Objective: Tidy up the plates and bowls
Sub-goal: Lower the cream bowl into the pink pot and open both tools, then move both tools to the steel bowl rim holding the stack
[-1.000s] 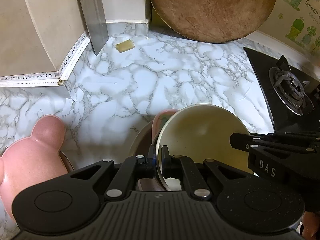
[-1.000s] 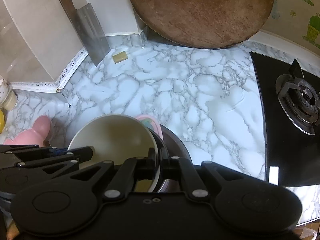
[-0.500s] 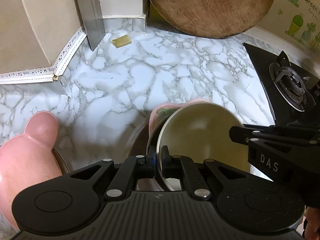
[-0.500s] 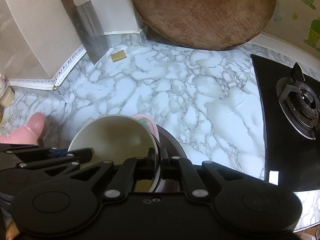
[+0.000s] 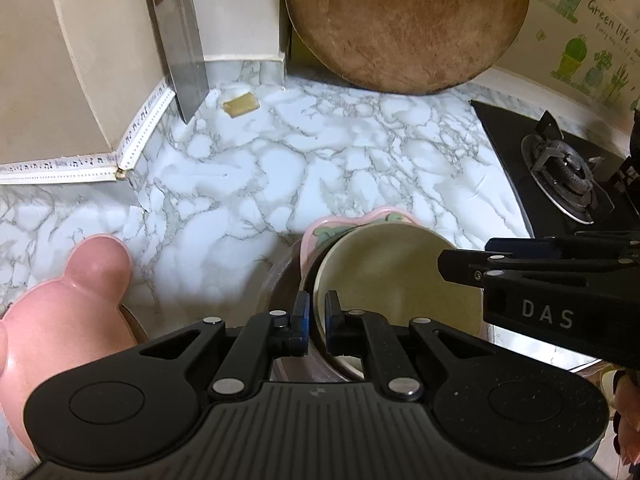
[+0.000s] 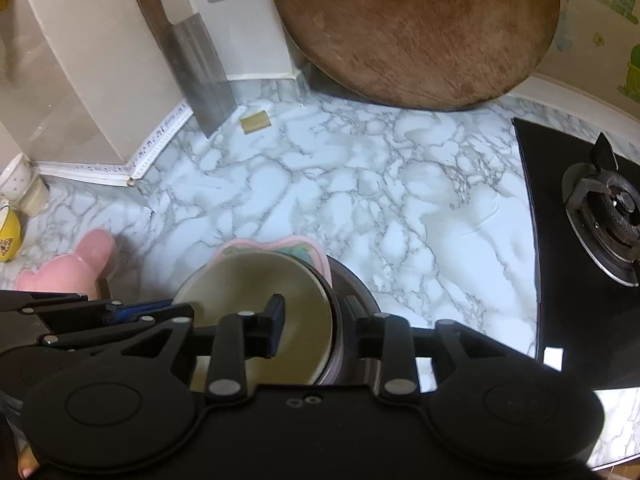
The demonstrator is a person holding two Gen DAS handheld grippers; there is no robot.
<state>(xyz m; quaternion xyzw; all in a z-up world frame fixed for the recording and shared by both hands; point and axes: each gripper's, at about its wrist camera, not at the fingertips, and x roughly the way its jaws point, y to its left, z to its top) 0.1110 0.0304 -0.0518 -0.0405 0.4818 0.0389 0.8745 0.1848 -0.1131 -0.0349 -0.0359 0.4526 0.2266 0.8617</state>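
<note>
A cream bowl (image 5: 400, 280) (image 6: 256, 292) sits nested on a pink patterned plate (image 5: 320, 236) (image 6: 308, 252) inside a dark brown bowl (image 5: 280, 280) (image 6: 356, 292) on the marble counter. My left gripper (image 5: 316, 316) is shut on the cream bowl's near left rim; it also shows in the right wrist view as the left gripper (image 6: 172, 312). The jaws of my right gripper (image 6: 314, 320) are opening, with the bowl's right rim between them and the pads clear of it. In the left wrist view the right gripper (image 5: 460, 264) reaches in over the bowl. A pink bear-shaped plate (image 5: 60, 320) (image 6: 68, 268) lies to the left.
A cleaver (image 5: 184, 60) leans on the back wall beside a large round wooden board (image 5: 404, 20). The black gas stove (image 5: 568, 168) (image 6: 600, 208) borders the counter on the right. A small tan block (image 5: 240, 104) lies near the cleaver. A yellow cup (image 6: 8, 232) stands far left.
The right gripper's jaws have spread apart off the cream bowl's rim. The bowl has sunk into the stack. The left gripper stays shut on the rim.
</note>
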